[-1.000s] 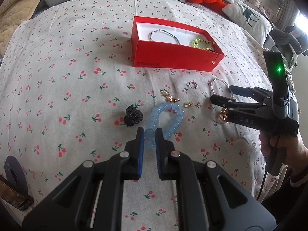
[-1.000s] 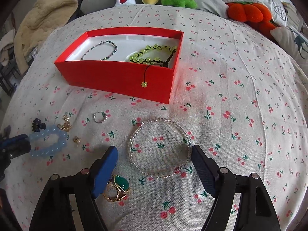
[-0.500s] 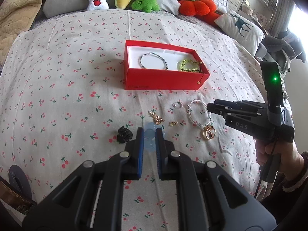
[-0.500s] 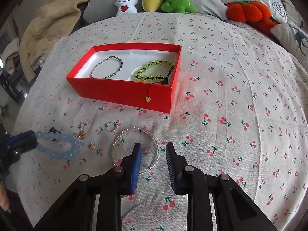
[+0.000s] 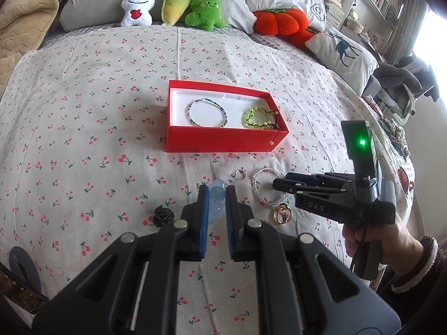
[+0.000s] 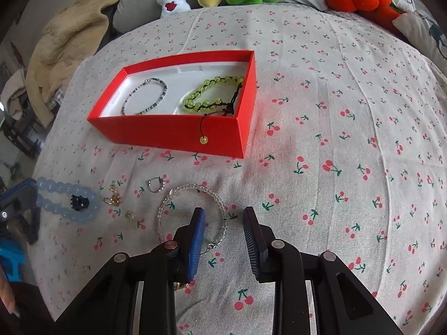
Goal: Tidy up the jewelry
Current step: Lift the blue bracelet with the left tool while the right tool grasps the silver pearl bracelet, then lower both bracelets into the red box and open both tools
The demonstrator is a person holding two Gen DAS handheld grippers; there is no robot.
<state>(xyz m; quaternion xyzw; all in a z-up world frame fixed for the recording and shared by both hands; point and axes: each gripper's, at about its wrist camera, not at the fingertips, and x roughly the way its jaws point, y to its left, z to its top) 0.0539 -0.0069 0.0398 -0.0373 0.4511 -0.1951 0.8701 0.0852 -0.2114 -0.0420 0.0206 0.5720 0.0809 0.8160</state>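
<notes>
Apparently left gripper [image 5: 217, 195] pinches blue bracelet [image 6: 67, 201] above bedspread [image 5: 83, 111].

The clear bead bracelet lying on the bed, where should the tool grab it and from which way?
Probably from above, across one strand. The clear bead bracelet lies flat as a thin open loop on the cherry-print bedspread, so there is no side to pinch. The near-right arc looks best: it already sits between the right tool's blue pads, and the gold rings lie nearby.

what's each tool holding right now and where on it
The left tool pinches the pale blue bead bracelet at one end of its loop. The right tool holds nothing.
</notes>
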